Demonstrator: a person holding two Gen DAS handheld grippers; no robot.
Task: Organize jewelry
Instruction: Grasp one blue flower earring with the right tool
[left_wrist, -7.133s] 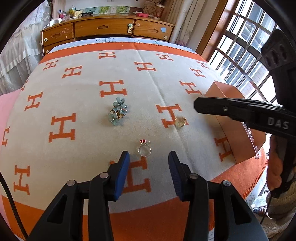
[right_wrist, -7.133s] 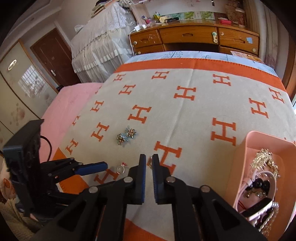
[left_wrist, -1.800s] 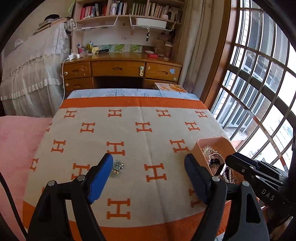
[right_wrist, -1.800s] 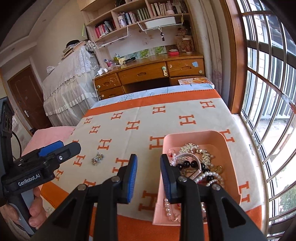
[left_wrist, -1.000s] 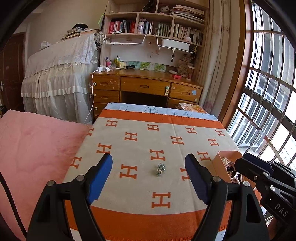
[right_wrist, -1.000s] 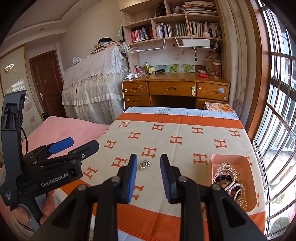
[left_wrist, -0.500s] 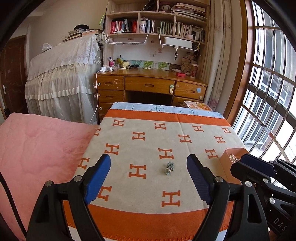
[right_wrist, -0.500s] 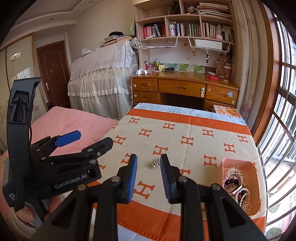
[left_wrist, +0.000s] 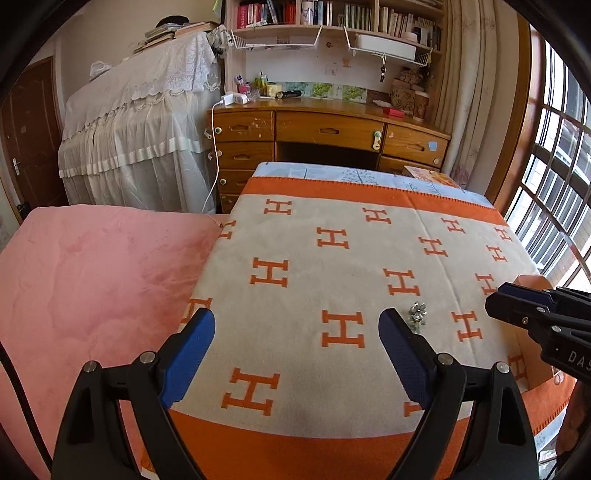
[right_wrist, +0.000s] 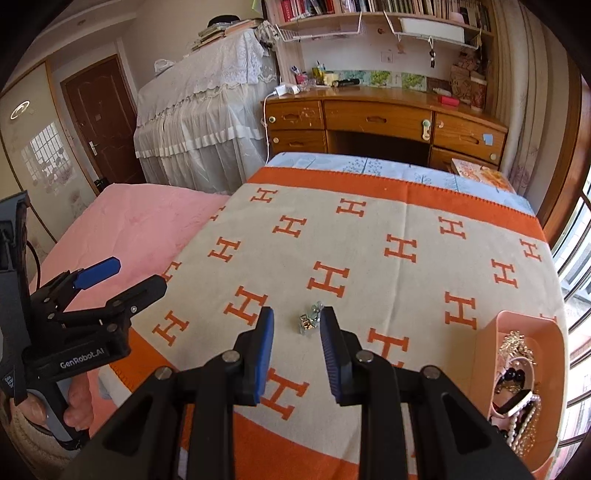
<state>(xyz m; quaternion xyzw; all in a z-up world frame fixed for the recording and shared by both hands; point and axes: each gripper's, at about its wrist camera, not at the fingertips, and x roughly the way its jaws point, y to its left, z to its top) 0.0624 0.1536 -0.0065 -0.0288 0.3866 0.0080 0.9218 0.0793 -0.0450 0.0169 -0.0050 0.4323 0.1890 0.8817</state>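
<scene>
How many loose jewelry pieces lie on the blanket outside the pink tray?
1: a small flower-shaped cluster on the H-pattern blanket, ahead of the right gripper. The pink tray holds the rest.

The blanket (right_wrist: 369, 236) lies bare all around the small jewelry cluster (right_wrist: 309, 320), open to approach from every side, with only the pink tray (right_wrist: 487, 343) at its right edge and the left tool (right_wrist: 122, 280) over its left edge as obstacles

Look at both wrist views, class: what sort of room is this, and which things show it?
Most likely a bedroom that doubles as a study: a bed under an orange H-patterned blanket, a wooden desk with drawers, and bookshelves above it.
</scene>
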